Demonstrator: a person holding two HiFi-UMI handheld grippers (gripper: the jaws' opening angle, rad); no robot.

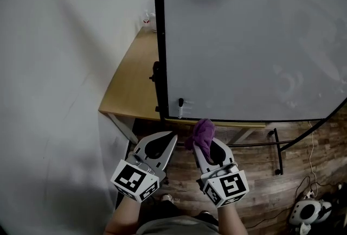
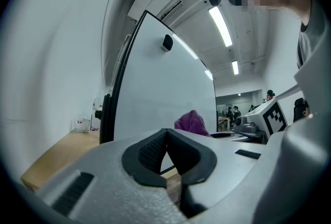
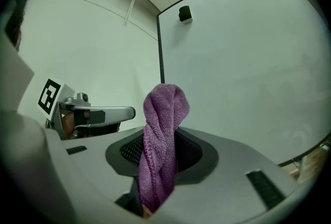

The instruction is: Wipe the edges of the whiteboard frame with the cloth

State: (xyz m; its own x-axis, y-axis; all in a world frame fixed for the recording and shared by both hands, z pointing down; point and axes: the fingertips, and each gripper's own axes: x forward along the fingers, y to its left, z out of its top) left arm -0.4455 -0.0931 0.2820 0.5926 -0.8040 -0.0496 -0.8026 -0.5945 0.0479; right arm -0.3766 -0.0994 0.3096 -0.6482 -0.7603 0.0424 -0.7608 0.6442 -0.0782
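A whiteboard [image 1: 249, 44] in a thin black frame [image 1: 159, 38] fills the upper right of the head view. My right gripper [image 1: 207, 144] is shut on a purple cloth [image 1: 203, 133], which bunches up just below the board's bottom edge; the same cloth [image 3: 161, 140] sticks up between the jaws in the right gripper view. My left gripper [image 1: 164, 143] sits beside it to the left, shut with nothing held, below the frame's lower left corner. The left gripper view shows the frame's left edge [image 2: 120, 83] ahead.
A wooden table [image 1: 133, 79] stands behind the board at the left, against a white wall [image 1: 59, 55], with a small bottle [image 1: 147, 18] at its far end. A marker [image 1: 180, 106] rests at the board's bottom edge. Cables and a device [image 1: 308, 210] lie on the wood floor at the lower right.
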